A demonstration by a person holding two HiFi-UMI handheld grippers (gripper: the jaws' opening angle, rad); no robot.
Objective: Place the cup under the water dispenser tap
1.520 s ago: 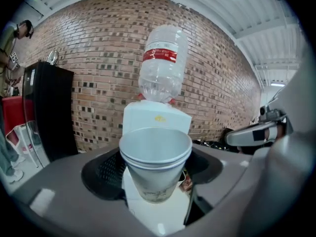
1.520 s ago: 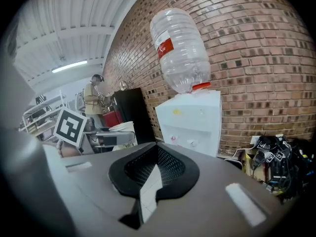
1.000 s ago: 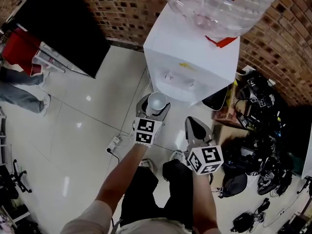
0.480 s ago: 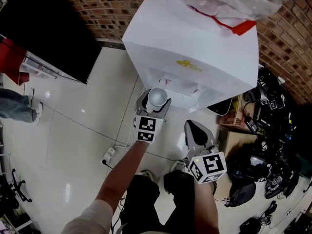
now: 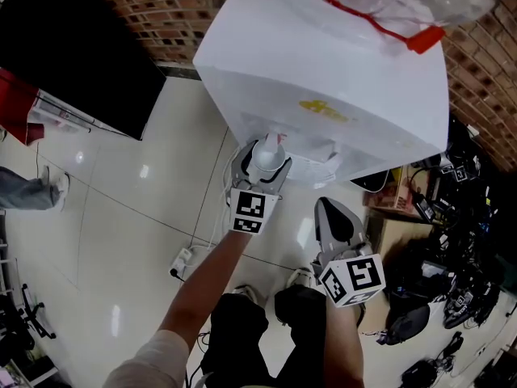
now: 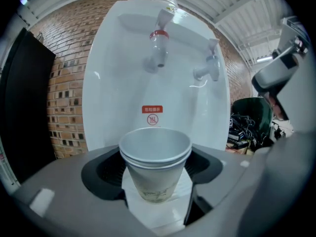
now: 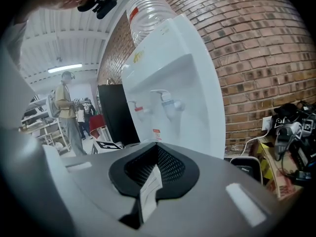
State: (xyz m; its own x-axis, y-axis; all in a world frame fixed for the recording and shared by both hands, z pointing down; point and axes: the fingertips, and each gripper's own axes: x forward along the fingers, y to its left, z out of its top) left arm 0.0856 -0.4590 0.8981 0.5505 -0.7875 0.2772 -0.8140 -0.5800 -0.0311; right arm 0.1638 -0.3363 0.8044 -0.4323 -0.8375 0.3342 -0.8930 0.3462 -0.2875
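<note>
My left gripper [image 5: 263,166] is shut on a white paper cup [image 5: 266,153], held upright. In the left gripper view the cup [image 6: 155,164] looks like two stacked cups and sits between the jaws of the left gripper [image 6: 156,184]. It is just in front of the white water dispenser [image 6: 121,83], a little below the red-banded tap [image 6: 157,48]; the second tap [image 6: 210,69] is to the right. My right gripper [image 5: 334,215] hangs lower right of the dispenser [image 5: 323,79], shut and empty. In the right gripper view the right gripper [image 7: 149,184] faces both taps [image 7: 168,102].
A black panel [image 5: 73,47] leans on the brick wall [image 5: 174,10] at left. Cables and dark gear [image 5: 452,273] crowd the floor at right beside a cardboard box [image 5: 397,234]. A power strip [image 5: 182,259] lies on the tiles. People [image 7: 66,112] stand far off.
Both grippers have sunk and moved closer to the dispenser. The cup, still held, now sits right at the dispenser's front under the taps.
</note>
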